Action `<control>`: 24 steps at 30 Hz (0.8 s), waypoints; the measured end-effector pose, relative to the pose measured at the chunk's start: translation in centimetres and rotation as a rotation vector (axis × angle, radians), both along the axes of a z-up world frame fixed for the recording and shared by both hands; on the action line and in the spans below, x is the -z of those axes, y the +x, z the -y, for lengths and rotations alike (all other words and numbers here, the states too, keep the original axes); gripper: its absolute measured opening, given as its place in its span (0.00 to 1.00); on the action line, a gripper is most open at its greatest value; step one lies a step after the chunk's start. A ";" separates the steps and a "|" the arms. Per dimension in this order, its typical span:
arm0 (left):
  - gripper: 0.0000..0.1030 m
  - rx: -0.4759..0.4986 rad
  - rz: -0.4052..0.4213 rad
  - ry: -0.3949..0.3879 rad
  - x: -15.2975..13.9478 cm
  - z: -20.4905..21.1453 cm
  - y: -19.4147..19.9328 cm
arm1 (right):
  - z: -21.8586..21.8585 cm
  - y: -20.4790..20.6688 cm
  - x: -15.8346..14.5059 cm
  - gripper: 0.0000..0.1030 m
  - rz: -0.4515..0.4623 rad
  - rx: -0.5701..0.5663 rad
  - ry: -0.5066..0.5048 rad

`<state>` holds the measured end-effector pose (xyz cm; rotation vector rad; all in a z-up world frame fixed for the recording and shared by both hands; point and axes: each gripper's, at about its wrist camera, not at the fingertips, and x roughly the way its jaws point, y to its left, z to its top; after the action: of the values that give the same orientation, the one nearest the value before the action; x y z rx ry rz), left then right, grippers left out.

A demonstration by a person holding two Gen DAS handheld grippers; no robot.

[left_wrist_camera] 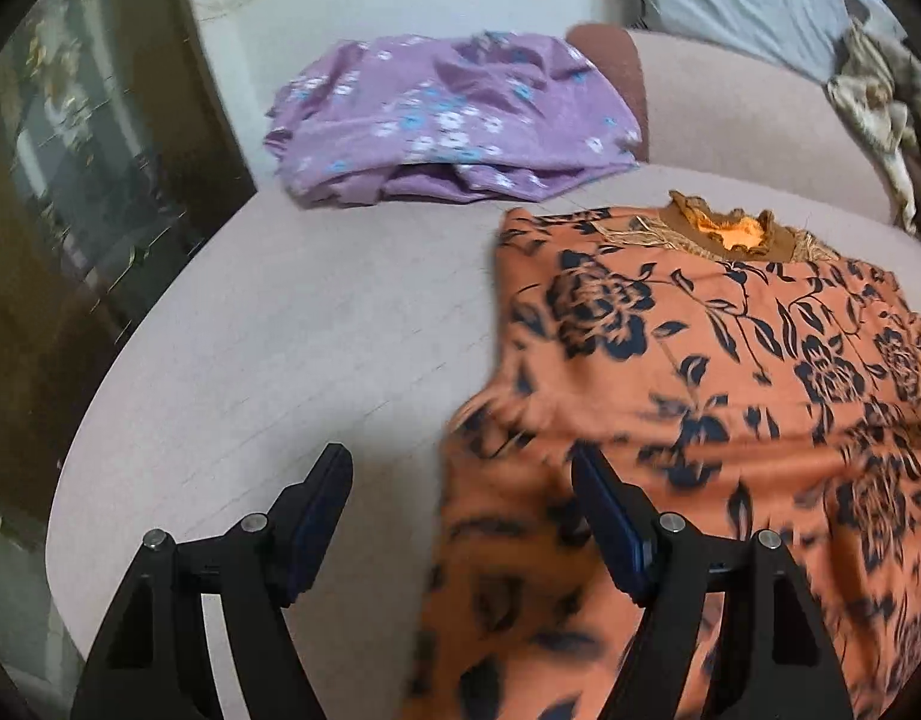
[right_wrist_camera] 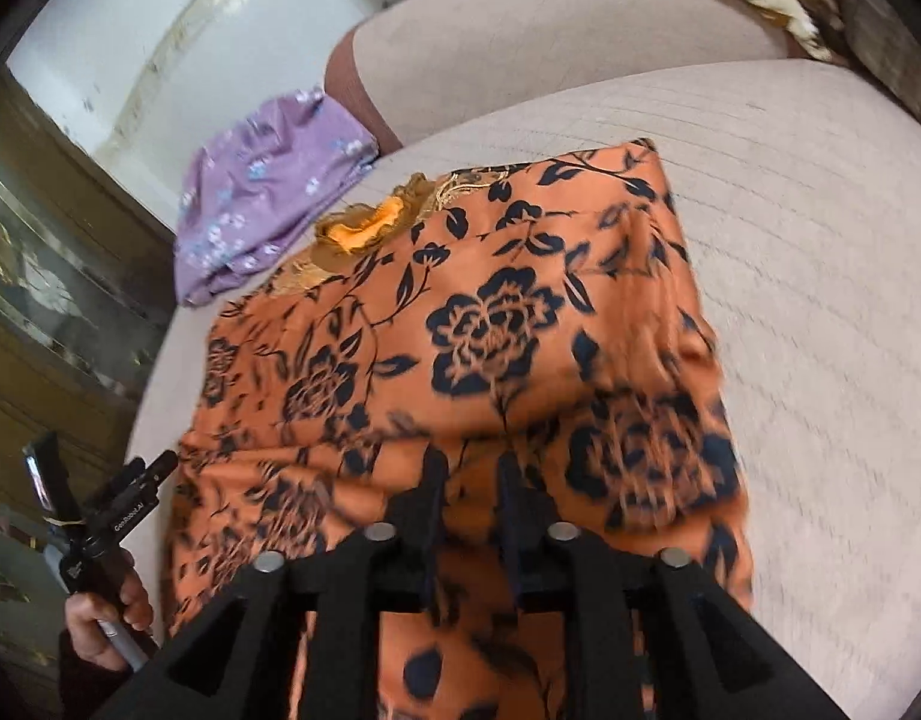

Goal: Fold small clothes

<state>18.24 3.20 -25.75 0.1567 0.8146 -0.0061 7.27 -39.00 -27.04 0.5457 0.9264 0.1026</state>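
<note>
An orange garment with black roses (left_wrist_camera: 718, 396) lies spread on the pale sofa seat (left_wrist_camera: 316, 324), its brown collar (left_wrist_camera: 730, 234) at the far end. My left gripper (left_wrist_camera: 460, 474) is open over the garment's left edge, one finger over the seat, one over the cloth. In the right wrist view the garment (right_wrist_camera: 496, 324) fills the middle. My right gripper (right_wrist_camera: 472, 468) is nearly shut, its fingers narrowly apart over the cloth near the near hem; whether cloth is pinched between them is unclear.
A purple flowered garment (left_wrist_camera: 454, 120) lies bunched at the seat's far left, also in the right wrist view (right_wrist_camera: 262, 192). The sofa backrest (left_wrist_camera: 754, 120) rises behind. A glass cabinet (left_wrist_camera: 82, 180) stands left. The left hand with its gripper handle (right_wrist_camera: 100, 552) shows at lower left.
</note>
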 end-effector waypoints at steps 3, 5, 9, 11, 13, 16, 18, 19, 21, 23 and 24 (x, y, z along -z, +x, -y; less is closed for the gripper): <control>0.75 -0.020 -0.032 -0.040 0.5 -2.3 -3.0 | 0.8 -2.7 -0.1 0.67 0.030 0.022 0.068; 0.75 -0.019 -0.078 -0.107 1.0 -3.9 -5.4 | 0.3 -4.7 -0.6 0.70 0.071 0.006 0.109; 0.75 -0.026 -0.137 -0.168 1.6 -5.6 -9.3 | -3.5 -7.9 -1.7 0.70 0.112 -0.102 0.042; 0.73 -0.024 -0.168 -0.196 1.8 -6.3 -11.0 | -4.9 -8.9 -1.9 0.70 0.126 -0.127 -0.010; 0.51 -0.007 -0.210 -0.237 2.1 -6.7 -12.2 | -5.2 -9.5 -2.2 0.70 0.140 -0.134 -0.038; 0.45 -0.014 -0.272 -0.273 3.0 -7.0 -13.2 | -4.0 -10.1 -2.4 0.70 0.152 -0.095 -0.032; 0.48 -0.047 -0.296 -0.285 3.6 -7.4 -13.4 | -2.7 -10.7 -2.3 0.70 0.141 -0.063 -0.010; 0.56 -0.056 -0.315 -0.293 3.9 -7.4 -13.3 | -2.2 -10.9 -2.2 0.70 0.138 -0.052 -0.007; 0.63 -0.056 -0.340 -0.328 4.4 -7.4 -13.2 | -1.0 -11.9 -2.1 0.70 0.128 -0.023 -0.010; 0.68 -0.024 -0.344 -0.327 4.4 -6.7 -13.3 | 0.0 -12.8 -1.9 0.70 0.112 0.003 -0.011; 0.68 -0.004 -0.350 -0.313 4.4 -6.2 -13.2 | 0.8 -13.3 -1.7 0.70 0.096 0.023 -0.010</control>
<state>5.04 9.42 -30.14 -0.1471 1.1513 -0.1600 -6.08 -39.77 -25.29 0.5374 0.8267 0.1018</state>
